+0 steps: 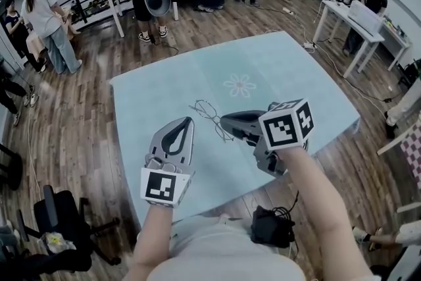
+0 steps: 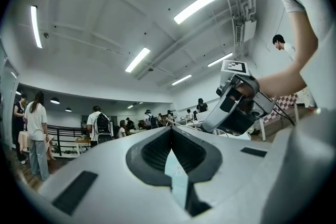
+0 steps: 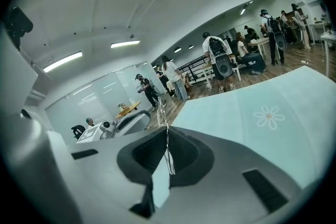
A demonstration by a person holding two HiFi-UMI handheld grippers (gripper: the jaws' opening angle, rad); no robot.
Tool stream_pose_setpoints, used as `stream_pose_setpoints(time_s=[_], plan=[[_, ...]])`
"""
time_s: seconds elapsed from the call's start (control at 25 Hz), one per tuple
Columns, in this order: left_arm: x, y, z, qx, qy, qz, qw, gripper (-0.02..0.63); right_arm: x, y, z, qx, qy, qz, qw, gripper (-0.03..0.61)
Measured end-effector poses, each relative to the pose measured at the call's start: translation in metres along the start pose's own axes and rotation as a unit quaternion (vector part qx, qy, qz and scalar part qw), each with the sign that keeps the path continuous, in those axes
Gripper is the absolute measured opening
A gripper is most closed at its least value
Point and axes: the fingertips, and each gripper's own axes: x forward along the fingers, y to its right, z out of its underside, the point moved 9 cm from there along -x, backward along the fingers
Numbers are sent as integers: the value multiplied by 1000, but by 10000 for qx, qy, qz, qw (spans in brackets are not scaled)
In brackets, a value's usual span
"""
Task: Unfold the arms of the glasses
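Wire-framed round-lensed glasses (image 1: 212, 116) are lying near the middle of the pale blue flowered tablecloth (image 1: 283, 69). The right gripper (image 1: 225, 120) is pinching one thin arm between closed jaws. The left gripper (image 1: 189, 120), closed and empty, is hovering just left. Unfolding seems to be starting; next, that arm needs swinging outward gently.

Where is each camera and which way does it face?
Head view: on the head, steeply down at table, glasses, both forearms, left gripper, right gripper.
Left gripper view: along its shut jaws, across the room, right forearm.
Right gripper view: along jaws pinching the glasses, over the table.
Shared: both gripper views show the other gripper.
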Motion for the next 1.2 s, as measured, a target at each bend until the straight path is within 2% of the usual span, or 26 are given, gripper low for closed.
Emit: stream_pose_setpoints(time_s=[0.16,0.44,0.48,0.52,0.56,0.72,0.88,1.04,1.2], plan=[[-11,5,12,35,-48,118,9999,8,5,1,22,104,-245,-130,9996,14],[-1,-4,8,-339,-232,404,9983,13,5,22,10,455,-889,-534,9936,14],[-1,-4,10,-387,-263,458,9979,59,6,24,11,473,-939,-593,9927,14],[-2,-3,13,-435,-304,493,9974,176,7,25,12,493,-975,-655,9919,14],[-3,-3,15,-464,-352,508,9970,225,8,26,13,523,-1001,-714,9910,14],[-8,-2,21,-566,-451,674,9951,217,10,28,15,656,-1068,-918,9879,14],[-5,-5,24,-710,-555,855,9922,213,11,27,12,476,-1199,-1065,9859,14],[-3,-6,27,-782,-653,988,9899,145,11,28,8,339,-1293,-1103,9849,14],[-4,-4,31,-897,-705,1099,9874,137,10,26,13,291,-1401,-1170,9828,14]])
